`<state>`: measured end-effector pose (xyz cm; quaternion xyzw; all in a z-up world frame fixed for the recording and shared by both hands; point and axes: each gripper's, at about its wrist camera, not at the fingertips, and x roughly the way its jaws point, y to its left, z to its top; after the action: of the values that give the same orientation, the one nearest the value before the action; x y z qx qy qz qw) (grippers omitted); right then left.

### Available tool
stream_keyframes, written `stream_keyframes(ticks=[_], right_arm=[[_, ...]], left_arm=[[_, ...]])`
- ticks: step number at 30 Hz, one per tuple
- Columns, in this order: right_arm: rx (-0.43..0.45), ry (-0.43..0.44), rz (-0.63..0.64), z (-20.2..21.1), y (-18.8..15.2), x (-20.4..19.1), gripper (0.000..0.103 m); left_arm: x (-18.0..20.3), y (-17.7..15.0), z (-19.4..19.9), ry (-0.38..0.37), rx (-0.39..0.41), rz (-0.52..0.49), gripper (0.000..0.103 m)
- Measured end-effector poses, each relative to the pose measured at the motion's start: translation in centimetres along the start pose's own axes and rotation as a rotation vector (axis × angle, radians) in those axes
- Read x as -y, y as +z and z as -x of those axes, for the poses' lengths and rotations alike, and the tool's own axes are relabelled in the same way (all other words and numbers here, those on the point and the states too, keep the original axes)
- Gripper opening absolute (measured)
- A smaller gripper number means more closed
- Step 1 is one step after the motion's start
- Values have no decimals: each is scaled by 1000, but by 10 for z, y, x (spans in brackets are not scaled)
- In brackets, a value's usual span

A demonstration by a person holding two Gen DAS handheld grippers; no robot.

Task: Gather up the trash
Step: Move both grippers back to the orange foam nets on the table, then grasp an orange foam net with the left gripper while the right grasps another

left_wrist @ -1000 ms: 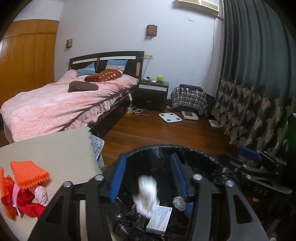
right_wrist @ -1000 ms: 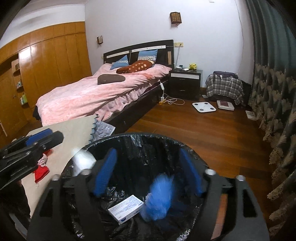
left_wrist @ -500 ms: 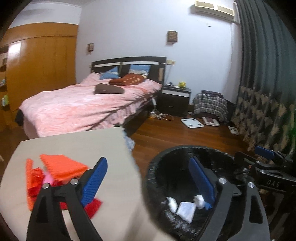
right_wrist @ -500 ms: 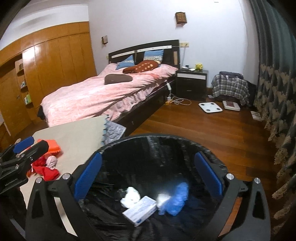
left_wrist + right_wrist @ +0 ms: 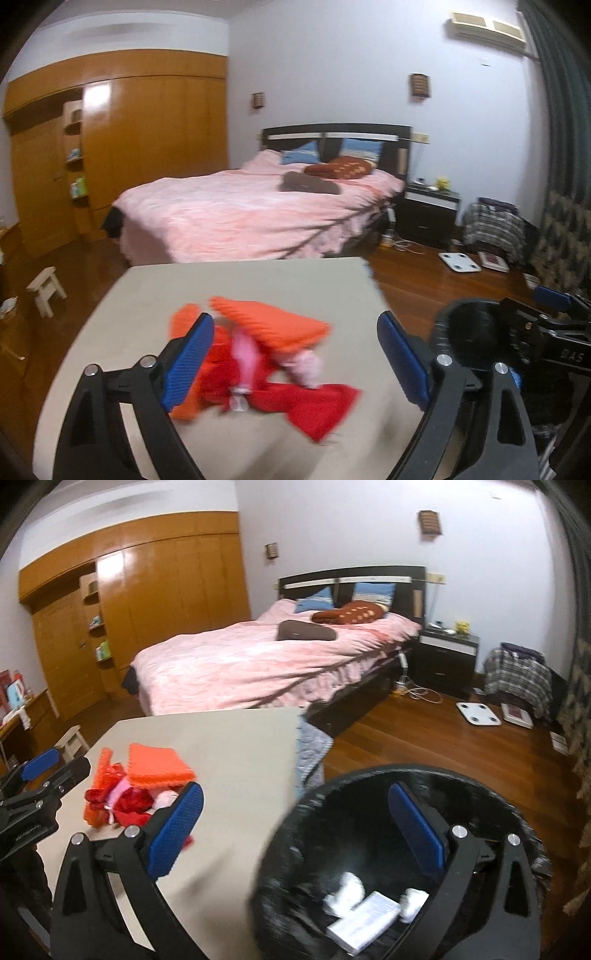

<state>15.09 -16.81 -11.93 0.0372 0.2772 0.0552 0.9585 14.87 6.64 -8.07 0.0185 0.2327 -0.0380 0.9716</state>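
Both grippers were empty, jaws spread wide after just opening, nothing between the pads. The left gripper (image 5: 295, 354) hung over the beige table (image 5: 229, 284), aimed at a blurred heap of red and orange cloth pieces (image 5: 258, 354) lying on the tabletop; a pink bit showed in the middle of the heap, exact items hard to tell. The right gripper (image 5: 295, 827) straddled the table edge and the black-lined trash bin (image 5: 332, 801), which stood on the wood floor just beside the table. Inside the bin lay the trash: a white box (image 5: 364, 925) and crumpled white paper wads (image 5: 345, 890). From the right wrist view the left gripper (image 5: 37, 771) appeared at the far left, near the cloth heap (image 5: 129, 790). Behind were the pink bed (image 5: 266, 657), wooden wardrobe (image 5: 155, 587), and nightstand (image 5: 447, 657).
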Motion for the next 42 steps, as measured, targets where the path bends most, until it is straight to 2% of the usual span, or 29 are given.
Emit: stream_keyframes(ticks=[4,10,20,26,28,31,36,42], right_arm=[[-9,36,22,-16,5,-23,98],[-24,68,56,-43,6,-54,98],[-64,91,92,-76,-2,-84,98],[-80,103,108,-88,-5,-93,98],[-79,109,118,-90,-4,-97,98],[-75,120,130,-94,-2,-103,98],[-71,145,133,-101,2,-113,98],[-83,197,147,-115,6,-133,97]], left_arm=[[-33,-5,-6,85,-15,8,84],[-70,-21,-25,141,-71,30,76],[-94,-50,-56,138,-166,62,58],[-100,-57,-69,90,-197,91,37],[-102,-57,-69,74,-197,96,23],[-103,-57,-68,57,-194,106,12],[-106,-51,-61,60,-169,117,10],[-115,-48,-67,80,-177,128,10]])
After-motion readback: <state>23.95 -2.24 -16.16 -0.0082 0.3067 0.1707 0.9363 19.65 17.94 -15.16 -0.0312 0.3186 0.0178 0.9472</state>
